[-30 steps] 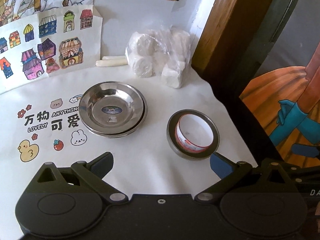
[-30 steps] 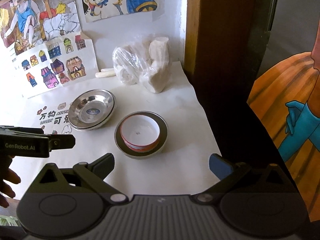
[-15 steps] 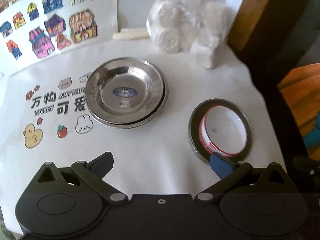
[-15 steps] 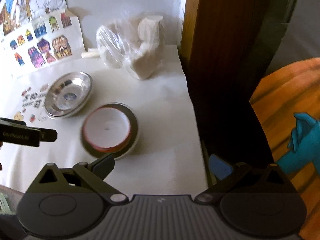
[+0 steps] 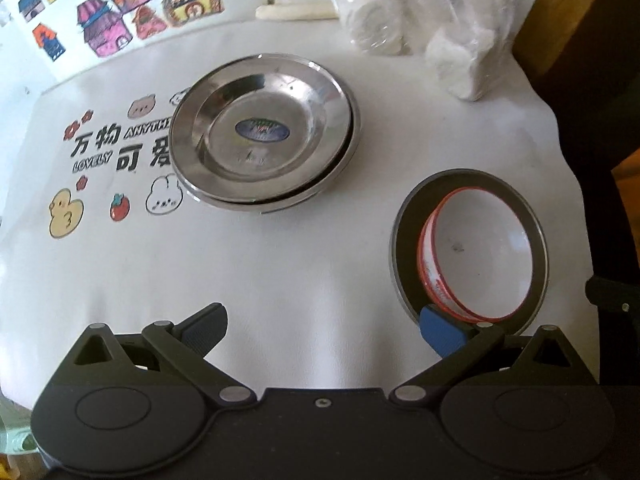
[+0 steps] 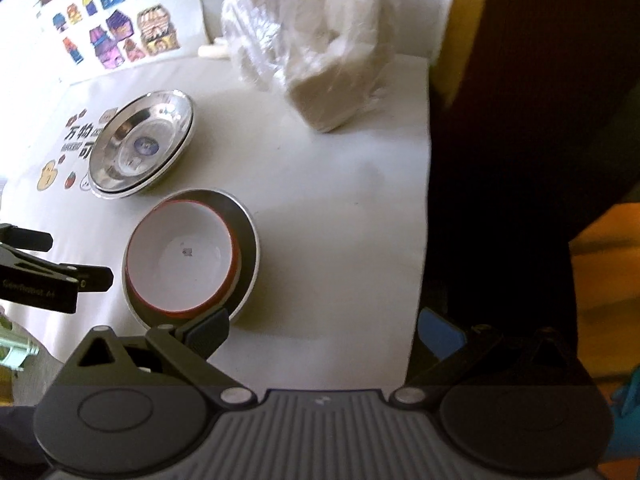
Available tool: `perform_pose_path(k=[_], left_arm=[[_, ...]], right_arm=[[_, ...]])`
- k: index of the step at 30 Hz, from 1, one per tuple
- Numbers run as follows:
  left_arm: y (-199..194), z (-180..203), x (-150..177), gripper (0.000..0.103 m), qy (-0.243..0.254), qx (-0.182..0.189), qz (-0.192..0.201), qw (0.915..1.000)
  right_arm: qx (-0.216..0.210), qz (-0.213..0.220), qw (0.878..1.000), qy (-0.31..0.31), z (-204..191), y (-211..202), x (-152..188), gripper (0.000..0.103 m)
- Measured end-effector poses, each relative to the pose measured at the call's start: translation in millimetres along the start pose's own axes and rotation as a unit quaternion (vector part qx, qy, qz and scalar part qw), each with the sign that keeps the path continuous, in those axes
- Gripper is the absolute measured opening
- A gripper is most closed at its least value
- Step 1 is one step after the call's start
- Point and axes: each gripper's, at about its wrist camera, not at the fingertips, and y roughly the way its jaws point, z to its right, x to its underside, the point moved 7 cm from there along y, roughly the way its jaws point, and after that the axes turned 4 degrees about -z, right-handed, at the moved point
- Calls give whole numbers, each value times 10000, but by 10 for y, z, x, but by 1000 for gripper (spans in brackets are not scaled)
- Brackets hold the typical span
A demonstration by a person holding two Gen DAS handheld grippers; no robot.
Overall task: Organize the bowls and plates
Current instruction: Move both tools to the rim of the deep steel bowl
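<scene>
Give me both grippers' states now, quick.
Left gripper: open, holding nothing; one finger near the red-rimmed bowl.
Right gripper: open, holding nothing.

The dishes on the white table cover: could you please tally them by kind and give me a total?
Steel plates: 2, stacked, judging by the double rim
Steel bowl: 1
White bowl with red rim: 1, nested in the steel bowl
Total: 4

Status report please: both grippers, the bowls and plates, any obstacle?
Left gripper open, right gripper open, both empty. White red-rimmed bowl nested in grey metal bowl; stacked steel plates beside. Plastic bag behind, not blocking.
</scene>
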Motion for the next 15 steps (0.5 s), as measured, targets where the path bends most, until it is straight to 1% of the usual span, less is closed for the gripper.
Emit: perform_pose_path(k=[7, 15], left_arm=[[79, 35, -66, 102, 16, 87, -64, 9999], [132, 52, -95, 102, 47, -39, -198, 9998]], right_arm=[[-39, -135, 9998, -135, -3, 157, -107, 103], [-74, -224, 9996, -133, 14, 221, -137, 103]])
